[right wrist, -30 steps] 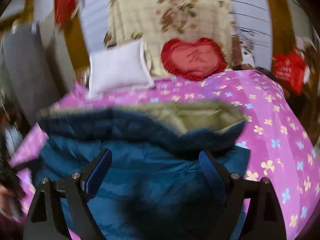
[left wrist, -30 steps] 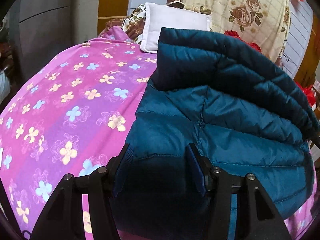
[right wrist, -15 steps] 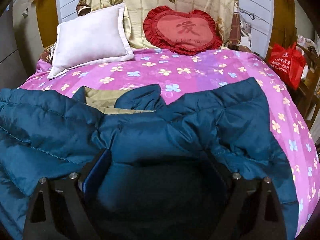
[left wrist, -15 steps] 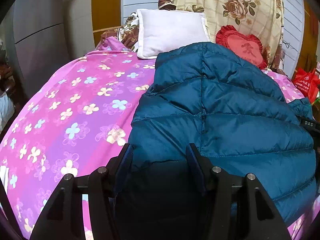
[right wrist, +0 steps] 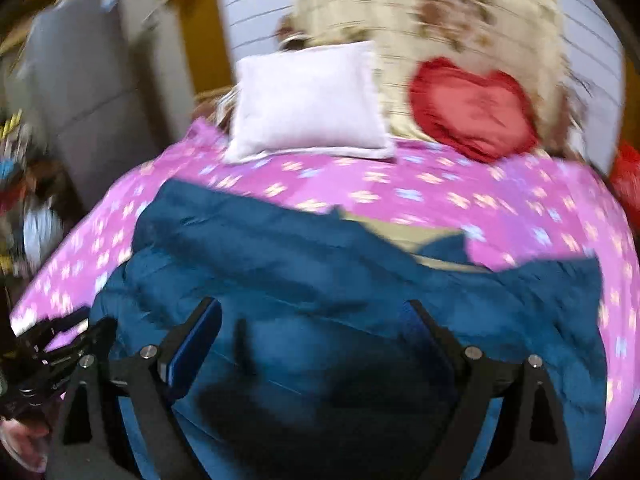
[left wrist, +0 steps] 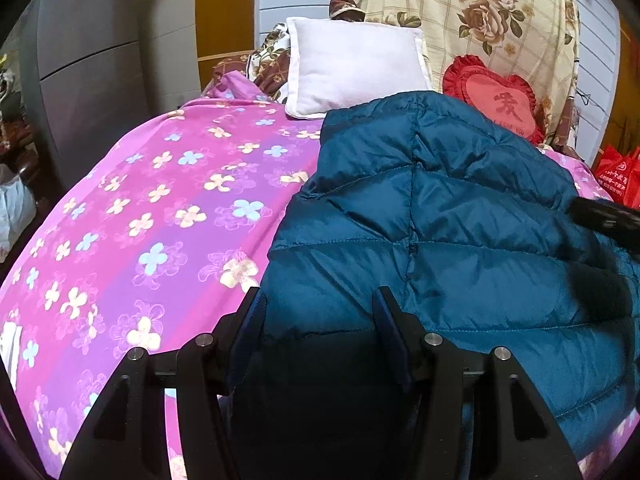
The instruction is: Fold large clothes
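A dark teal quilted down jacket (left wrist: 440, 240) lies on a pink flowered bedspread (left wrist: 168, 216). In the left wrist view my left gripper (left wrist: 320, 312) is open, its fingers (left wrist: 252, 320) standing over the jacket's near edge with fabric between them. In the blurred right wrist view the jacket (right wrist: 320, 288) lies spread, with its beige lining (right wrist: 404, 236) showing at the far edge. My right gripper (right wrist: 312, 328) is wide open just above the jacket. The left gripper also shows at the lower left of that view (right wrist: 60, 348).
A white pillow (left wrist: 356, 68) and a red heart cushion (left wrist: 500, 100) lean at the head of the bed against a floral blanket (left wrist: 480, 12). A grey cabinet (left wrist: 88, 80) stands left. A red bag (left wrist: 620, 176) sits right.
The raised jacket half has come down flat onto the bed. The right wrist view has swung and pulled back, now blurred, its gripper wide open above the jacket. The left gripper stayed put.
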A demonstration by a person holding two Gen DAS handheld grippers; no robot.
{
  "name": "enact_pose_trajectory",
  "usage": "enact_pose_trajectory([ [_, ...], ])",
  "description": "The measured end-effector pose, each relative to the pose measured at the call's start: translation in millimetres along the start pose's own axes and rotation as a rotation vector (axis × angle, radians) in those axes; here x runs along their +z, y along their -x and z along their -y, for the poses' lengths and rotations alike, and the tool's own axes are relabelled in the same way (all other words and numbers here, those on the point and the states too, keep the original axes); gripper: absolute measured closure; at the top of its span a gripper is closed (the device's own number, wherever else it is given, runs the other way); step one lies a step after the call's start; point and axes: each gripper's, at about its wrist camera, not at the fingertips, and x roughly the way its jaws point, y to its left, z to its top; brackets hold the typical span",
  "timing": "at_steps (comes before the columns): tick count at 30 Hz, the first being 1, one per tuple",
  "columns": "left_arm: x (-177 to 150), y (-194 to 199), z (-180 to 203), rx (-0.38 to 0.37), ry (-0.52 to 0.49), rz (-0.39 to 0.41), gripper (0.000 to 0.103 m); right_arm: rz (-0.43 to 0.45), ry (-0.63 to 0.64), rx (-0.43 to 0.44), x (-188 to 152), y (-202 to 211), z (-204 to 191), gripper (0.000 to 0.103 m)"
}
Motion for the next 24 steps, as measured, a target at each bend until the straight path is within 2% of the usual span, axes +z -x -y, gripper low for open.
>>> enact_pose_trajectory([
  [2, 1, -1, 0, 0.003, -0.005, 0.001, 0.066, -0.009, 0.072, 0.000, 6, -18, -23, 0.010],
  [5, 3, -4, -1, 0.002, -0.008, 0.003, 0.066, -0.051, 0.079, -0.018, 13, -48, -36, 0.010],
  [11, 8, -8, -5, -0.015, -0.008, 0.011, 0.065, -0.097, -0.044, -0.051, 16, -94, -18, 0.010],
  [15, 8, -10, -2, -0.005, -0.019, 0.005, 0.065, -0.105, -0.054, -0.071, 11, -110, -13, 0.010],
  [19, 8, -11, -1, -0.007, -0.020, -0.005, 0.065, -0.101, -0.080, -0.067, 12, -97, -9, 0.010],
  [21, 8, -10, -2, -0.010, -0.015, -0.006, 0.065, -0.073, -0.075, -0.038, 9, -71, -3, 0.010],
  [24, 7, -10, -3, -0.010, -0.009, -0.006, 0.065, -0.039, -0.032, -0.106, 0, -31, 13, 0.010],
])
